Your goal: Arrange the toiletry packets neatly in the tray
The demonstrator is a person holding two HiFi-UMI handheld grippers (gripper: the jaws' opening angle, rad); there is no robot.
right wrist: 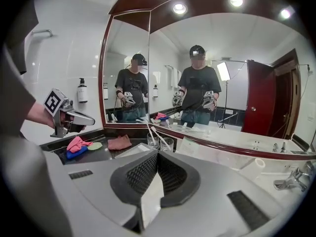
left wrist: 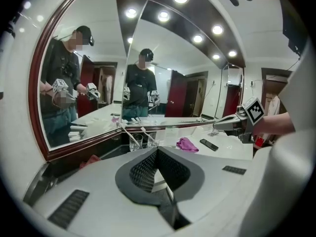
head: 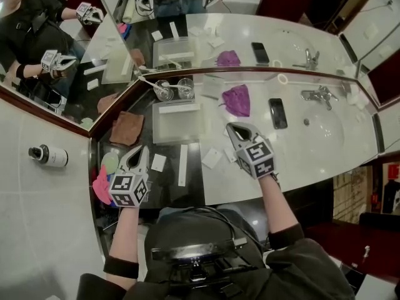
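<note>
A pale translucent tray (head: 157,131) sits on the dark counter below the mirror, with one long white packet (head: 179,107) across its far end. More white packets lie loose in front of it: a long strip (head: 182,165), a small square one (head: 159,162) and another (head: 211,158) on the white marble. My left gripper (head: 140,149) (left wrist: 157,149) hovers shut and empty left of the strip. My right gripper (head: 235,127) (right wrist: 158,153) is shut just right of the tray. A white sliver shows low in its slit; packet or counter, I cannot tell.
Two glasses with toothbrushes (head: 175,87) stand behind the tray. A purple cloth (head: 237,99), a phone (head: 277,113), the tap (head: 319,95) and the basin (head: 328,133) lie to the right. A brown cloth (head: 127,128) and pink and blue cloths (head: 101,185) lie left.
</note>
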